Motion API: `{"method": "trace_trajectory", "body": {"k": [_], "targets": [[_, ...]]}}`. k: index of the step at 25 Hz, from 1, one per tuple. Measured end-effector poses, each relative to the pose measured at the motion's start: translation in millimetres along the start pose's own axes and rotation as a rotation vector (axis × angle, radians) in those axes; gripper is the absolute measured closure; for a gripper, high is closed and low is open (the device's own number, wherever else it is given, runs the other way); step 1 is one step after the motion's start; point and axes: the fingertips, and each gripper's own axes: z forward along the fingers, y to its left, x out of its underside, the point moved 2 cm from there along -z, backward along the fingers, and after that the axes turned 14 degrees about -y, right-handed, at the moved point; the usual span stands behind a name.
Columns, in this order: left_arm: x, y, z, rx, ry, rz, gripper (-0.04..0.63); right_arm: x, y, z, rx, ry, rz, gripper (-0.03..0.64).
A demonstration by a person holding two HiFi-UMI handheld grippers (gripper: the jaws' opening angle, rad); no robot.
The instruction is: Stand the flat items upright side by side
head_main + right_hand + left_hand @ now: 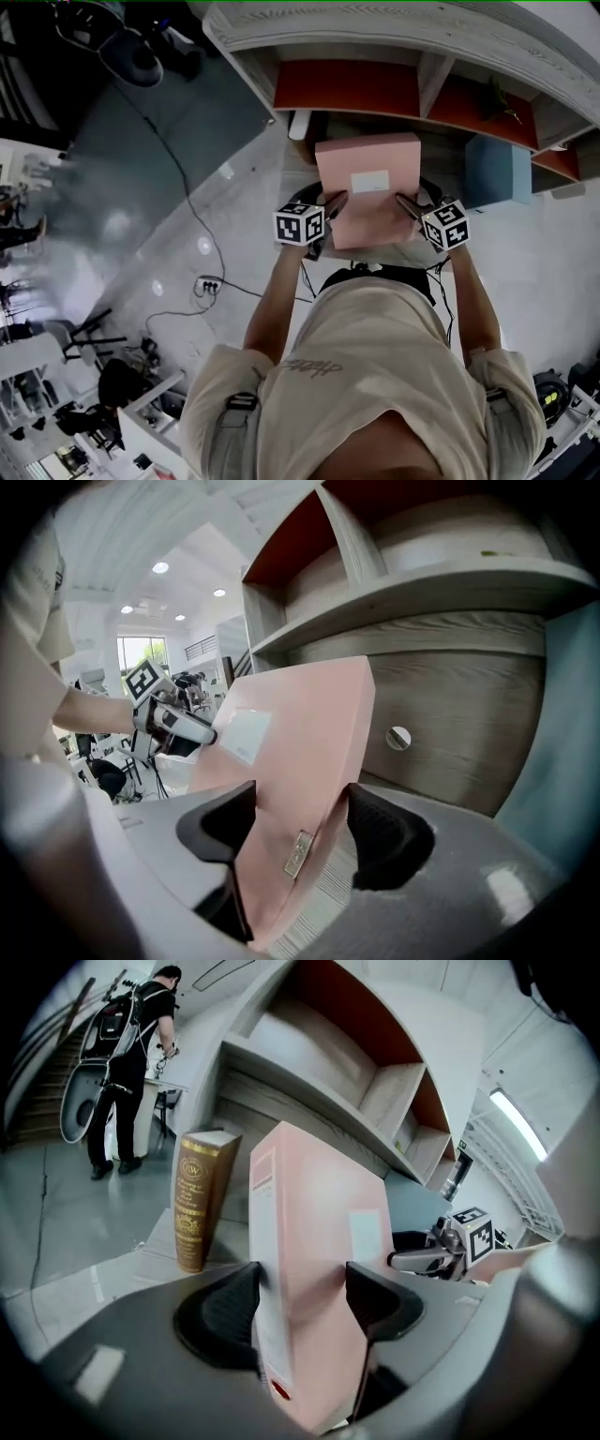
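**Pink file clamped from both sides in front of the shelf unit**

The pink box file [367,187] is held before the shelf unit [375,42], under its red-backed compartments, with its broad face and white label [369,181] turned up towards the head camera. In the right gripper view it leans at a slant against the line of the shelves rather than standing straight.

The left gripper [334,203] is closed on the file's left side; in its own view both dark pads press the file's two faces, with the narrow spine pointing back at the camera. The right gripper [411,207] is closed on the opposite side in the same way, the file's edge filling the space between its pads.

At the foot of the shelf unit, to the left of the file, a brown book [199,1199] with gold lettering stands upright on the pale ledge. A blue-grey box [497,171] stands against the shelf unit's lower part on the right.

Further left of the shelf unit, out on the grey floor, a person [131,1063] in dark clothes stands at a table, and a cable [187,206] trails over the floor.
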Motion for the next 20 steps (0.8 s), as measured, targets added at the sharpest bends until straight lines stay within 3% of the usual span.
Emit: {"method": "trace_trajectory", "body": {"k": [9, 15, 20], "targets": [[-14.8, -33.1, -30.7, 0.049, -0.09, 0.058, 0.32, -19.7, 10.4, -29.4, 0.047, -0.091, -0.117, 0.336], [-1.7, -55.7, -47.3, 0.104, -0.108, 0.127, 0.327, -11.3, 17.7, -54.1, 0.078, -0.116, -0.185, 0.336], [12.4, -64.8, -57.0, 0.14, -0.085, 0.214, 0.315, -5.8, 24.7, -67.2, 0.071, -0.128, -0.171, 0.339]]}}
